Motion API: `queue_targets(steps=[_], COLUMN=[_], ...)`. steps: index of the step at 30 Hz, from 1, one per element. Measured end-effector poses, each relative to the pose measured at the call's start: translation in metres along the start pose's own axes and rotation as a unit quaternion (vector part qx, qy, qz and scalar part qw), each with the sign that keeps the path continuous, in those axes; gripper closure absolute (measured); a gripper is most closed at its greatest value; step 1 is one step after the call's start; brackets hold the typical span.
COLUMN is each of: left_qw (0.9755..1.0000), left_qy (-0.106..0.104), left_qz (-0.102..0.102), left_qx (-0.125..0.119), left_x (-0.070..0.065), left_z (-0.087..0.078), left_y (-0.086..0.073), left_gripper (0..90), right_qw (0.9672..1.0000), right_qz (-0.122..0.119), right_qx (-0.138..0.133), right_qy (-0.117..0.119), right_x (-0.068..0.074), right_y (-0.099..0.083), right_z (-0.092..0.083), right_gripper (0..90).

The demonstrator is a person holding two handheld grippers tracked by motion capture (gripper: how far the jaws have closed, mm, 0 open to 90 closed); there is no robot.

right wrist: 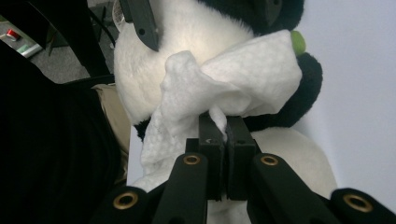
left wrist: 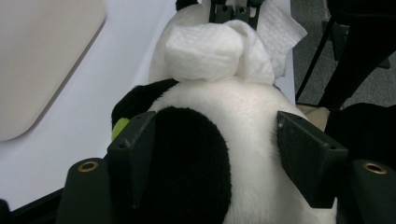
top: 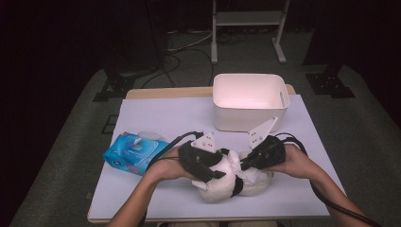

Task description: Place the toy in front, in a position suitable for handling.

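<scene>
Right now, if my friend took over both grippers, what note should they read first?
Right gripper: shut on the crumpled white paper wipe, pressed against the black-and-white plush panda.
Left gripper: jaws straddle the panda's body; whether the pads press it is unclear.
Panda lies at the table's near edge, before the white plastic bin; blue wipe pack sits left.
Done: wipe pulled, wiping begun.
Left: probably finish wiping.

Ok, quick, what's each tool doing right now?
Left tool: jaws spread around the plush panda; a firm grip cannot be told.
Right tool: shut on the white wipe, against the panda.
</scene>
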State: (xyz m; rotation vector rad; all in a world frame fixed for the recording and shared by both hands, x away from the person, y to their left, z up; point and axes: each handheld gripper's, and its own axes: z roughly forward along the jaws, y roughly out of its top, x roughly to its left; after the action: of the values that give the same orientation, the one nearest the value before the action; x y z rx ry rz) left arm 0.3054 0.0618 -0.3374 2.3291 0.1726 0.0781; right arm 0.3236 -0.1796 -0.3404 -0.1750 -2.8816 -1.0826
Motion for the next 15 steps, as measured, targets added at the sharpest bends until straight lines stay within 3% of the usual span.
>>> queue_targets(steps=[15], left_qw=[0.9999], left_qy=[0.005], left_qz=[0.013], left_qx=[-0.006], left_x=[-0.014], left_z=[-0.002], left_y=[-0.005], left_gripper=[31.5], right_qw=[0.9984], right_qz=[0.032], right_qx=[-0.022], right_qy=[-0.041], right_x=[0.005], right_y=[-0.035], right_z=[-0.037], right_gripper=[86.9])
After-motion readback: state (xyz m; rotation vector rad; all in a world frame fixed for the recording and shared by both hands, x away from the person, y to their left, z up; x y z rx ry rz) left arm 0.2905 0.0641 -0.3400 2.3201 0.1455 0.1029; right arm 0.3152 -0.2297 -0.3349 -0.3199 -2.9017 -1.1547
